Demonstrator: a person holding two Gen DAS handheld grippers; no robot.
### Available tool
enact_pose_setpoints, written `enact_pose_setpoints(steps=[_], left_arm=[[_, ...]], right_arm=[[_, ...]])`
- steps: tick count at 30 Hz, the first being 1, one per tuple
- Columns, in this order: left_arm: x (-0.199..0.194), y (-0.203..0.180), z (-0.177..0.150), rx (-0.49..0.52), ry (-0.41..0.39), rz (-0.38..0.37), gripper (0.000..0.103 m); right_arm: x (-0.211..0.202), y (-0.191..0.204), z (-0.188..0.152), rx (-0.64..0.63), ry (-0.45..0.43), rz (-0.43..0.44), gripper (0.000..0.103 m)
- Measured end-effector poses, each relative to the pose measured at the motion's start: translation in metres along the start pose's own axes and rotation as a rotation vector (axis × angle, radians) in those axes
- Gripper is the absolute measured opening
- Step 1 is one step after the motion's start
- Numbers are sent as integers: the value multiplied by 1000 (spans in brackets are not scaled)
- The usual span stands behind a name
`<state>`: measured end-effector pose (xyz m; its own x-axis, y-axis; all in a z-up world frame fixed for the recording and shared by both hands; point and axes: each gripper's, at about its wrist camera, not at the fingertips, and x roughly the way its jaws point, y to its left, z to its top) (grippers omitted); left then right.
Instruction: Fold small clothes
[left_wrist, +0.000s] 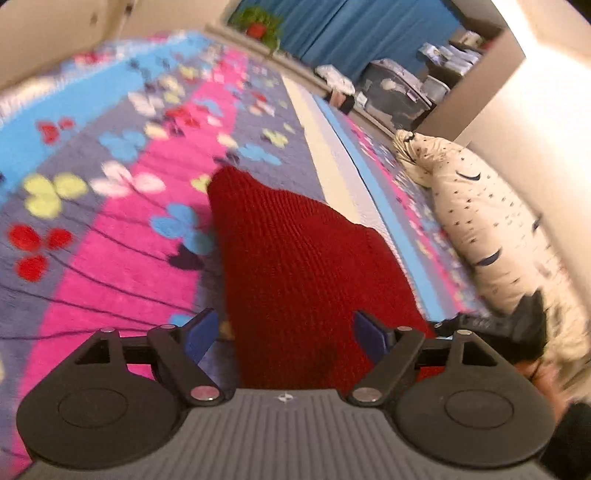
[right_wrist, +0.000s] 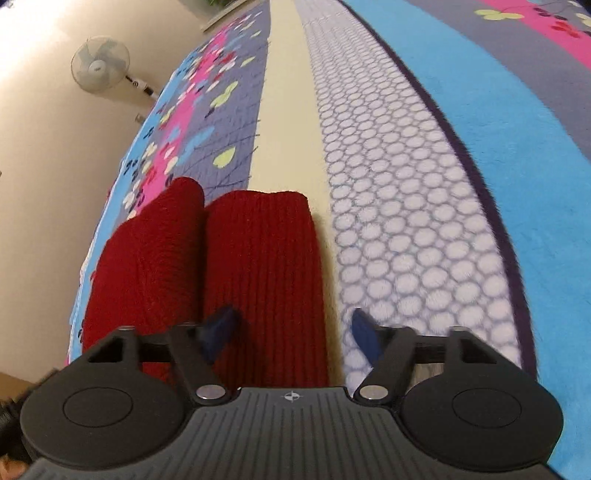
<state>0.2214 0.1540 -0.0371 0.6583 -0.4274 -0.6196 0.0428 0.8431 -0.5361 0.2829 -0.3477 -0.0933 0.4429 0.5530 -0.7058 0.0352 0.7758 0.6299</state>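
Lying flat on the bed, a red knitted garment (left_wrist: 295, 266) sits below both grippers, and neither one grips it.

In the right wrist view the red knitted garment (right_wrist: 258, 273) shows two ribbed parts side by side, one resting on the flowered blanket (right_wrist: 207, 110), the other on a cream strip beside the white dotted fleece (right_wrist: 406, 206). The left gripper (left_wrist: 288, 332) has its blue pads spread wide, the knit passing between them without being pinched. The right gripper (right_wrist: 295, 332) is likewise spread, its pads clear of the cloth. A spotted cream plush toy (left_wrist: 491, 229) lies beside the blanket near the wall, and a fan (right_wrist: 99, 66) stands by the far wall.
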Motion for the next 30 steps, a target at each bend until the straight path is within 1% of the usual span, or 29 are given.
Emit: enact_pose_setpoints(steps=[3,4,5,6,8,10,12,14,16,19,22,25,27,30], left_arm=[[21,8,6,-54,52,0,85],[28,11,6,-76,63,-15,88],[34,14,6,-104,69,-39,88],[41,17,7,-132,80,-65,91],[57,25,7,-182,93,-80,93],[67,28,7,-212,102,-98,95],[74,30,7,-228,107,-106,95],[78,30,8,-233,109,-106,95],[79,27,10,-210,104,-93,94],[78,19,16,-166,85,-64,77],[69,4,32,-66,64,-46,69],[59,-14,52,55,26,-37,67],[50,-23,68,137,-11,-36,67],[41,-27,97,209,-63,-47,67]], right_arm=[[6,-2,0,20,31,63,77],[7,1,-1,6,44,82,76],[10,6,-2,-14,45,88,76],[10,8,-3,-27,45,89,76],[14,7,-2,-32,51,103,76],[15,6,0,-39,58,128,62],[14,6,-1,-45,56,145,55],[12,7,-2,-64,46,143,51],[12,9,-2,-81,39,144,47],[14,12,1,-91,23,151,40],[12,18,5,-100,-13,173,36],[12,25,8,-86,-54,210,31],[13,32,11,-85,-95,250,29],[10,49,19,-88,-198,319,29]])
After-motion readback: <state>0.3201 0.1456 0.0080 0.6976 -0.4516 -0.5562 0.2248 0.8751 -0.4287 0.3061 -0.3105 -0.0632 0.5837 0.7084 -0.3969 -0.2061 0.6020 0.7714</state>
